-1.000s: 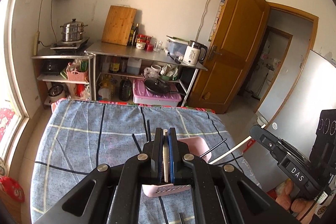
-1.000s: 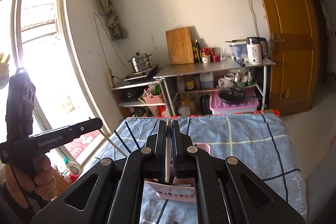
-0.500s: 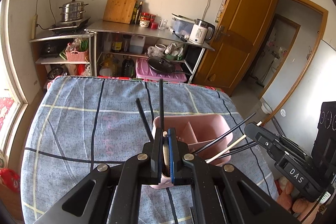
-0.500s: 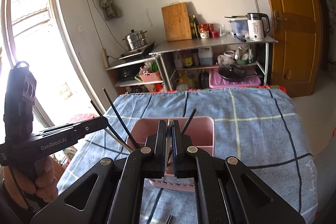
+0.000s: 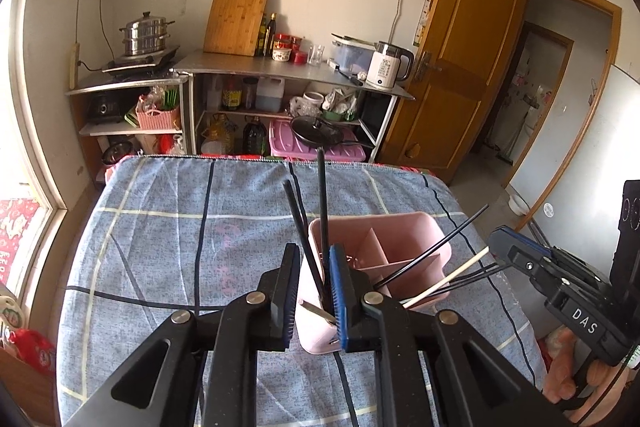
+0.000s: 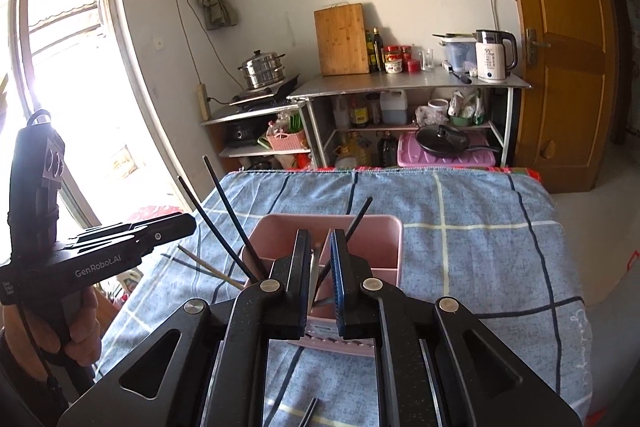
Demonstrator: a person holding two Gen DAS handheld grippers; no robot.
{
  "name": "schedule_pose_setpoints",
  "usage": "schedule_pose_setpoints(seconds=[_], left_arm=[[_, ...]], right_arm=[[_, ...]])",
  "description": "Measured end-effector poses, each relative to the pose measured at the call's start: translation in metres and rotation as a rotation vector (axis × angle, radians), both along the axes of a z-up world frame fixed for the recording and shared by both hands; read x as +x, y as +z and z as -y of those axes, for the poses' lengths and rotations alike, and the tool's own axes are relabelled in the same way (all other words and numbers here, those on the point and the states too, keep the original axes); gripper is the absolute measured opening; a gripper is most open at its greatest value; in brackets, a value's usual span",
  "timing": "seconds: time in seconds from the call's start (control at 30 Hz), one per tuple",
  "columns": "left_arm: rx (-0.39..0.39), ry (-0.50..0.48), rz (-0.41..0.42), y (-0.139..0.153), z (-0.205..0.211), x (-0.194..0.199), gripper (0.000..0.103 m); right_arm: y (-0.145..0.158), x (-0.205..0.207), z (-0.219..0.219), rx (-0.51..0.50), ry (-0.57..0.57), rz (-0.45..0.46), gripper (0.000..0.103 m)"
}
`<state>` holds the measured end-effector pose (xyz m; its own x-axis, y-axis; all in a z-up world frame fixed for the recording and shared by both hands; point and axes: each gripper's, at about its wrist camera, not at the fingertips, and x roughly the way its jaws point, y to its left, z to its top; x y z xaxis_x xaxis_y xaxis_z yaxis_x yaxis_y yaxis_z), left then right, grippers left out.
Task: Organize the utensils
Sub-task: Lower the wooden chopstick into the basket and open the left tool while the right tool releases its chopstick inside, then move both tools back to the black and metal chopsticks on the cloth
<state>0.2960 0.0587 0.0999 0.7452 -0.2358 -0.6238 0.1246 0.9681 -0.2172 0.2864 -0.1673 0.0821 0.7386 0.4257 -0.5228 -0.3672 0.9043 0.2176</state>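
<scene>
A pink divided utensil holder [image 5: 400,227] stands on the blue checked cloth. Black chopsticks [image 5: 322,203] stand in its left compartment. My left gripper [image 5: 314,251] hangs over that compartment, its jaws opening. A pale utensil [image 5: 316,309] lies loose between them, with the pads off it. More black chopsticks and a cream one [image 5: 444,281] lean out of the holder's right end. In the right wrist view my right gripper [image 6: 320,235] is over the holder [image 6: 384,247]. Its jaws are opening too, with a pale stick [image 6: 313,279] free between them.
The table's blue checked cloth [image 5: 160,247] stretches left and beyond the holder. Behind it stand metal shelves [image 5: 288,71] with a kettle, a cutting board and bottles. A hand [image 6: 80,323] holds the left gripper. A dark stick [image 6: 309,411] lies on the cloth near me.
Both grippers have come down to the pink holder. Their jaws, earlier shut on pale utensils, now stand apart with the utensils loose between them.
</scene>
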Motion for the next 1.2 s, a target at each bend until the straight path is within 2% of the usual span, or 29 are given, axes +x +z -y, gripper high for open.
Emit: schedule_pose_setpoints(seconds=[0.37, 0.47, 0.57, 0.8, 1.2], left_arm=[[-0.009, -0.008, 0.071, 0.008, 0.001, -0.062, 0.015], [-0.008, -0.008, 0.086, 0.002, 0.005, -0.084, 0.022], [-0.003, -0.020, 0.096, -0.008, 0.013, -0.109, 0.027], [0.002, -0.040, 0.082, -0.040, 0.029, -0.159, 0.027], [0.026, -0.076, 0.043, -0.075, 0.048, -0.207, 0.027]], right_arm=[[0.005, -0.054, 0.019, 0.002, -0.009, 0.048, 0.012], [-0.002, -0.073, 0.025, -0.003, -0.015, 0.049, 0.014], [-0.011, -0.093, 0.031, -0.003, -0.017, 0.041, 0.015], [-0.036, -0.133, 0.037, -0.020, -0.017, 0.008, 0.015], [-0.076, -0.171, 0.051, -0.022, -0.030, -0.075, 0.016]])
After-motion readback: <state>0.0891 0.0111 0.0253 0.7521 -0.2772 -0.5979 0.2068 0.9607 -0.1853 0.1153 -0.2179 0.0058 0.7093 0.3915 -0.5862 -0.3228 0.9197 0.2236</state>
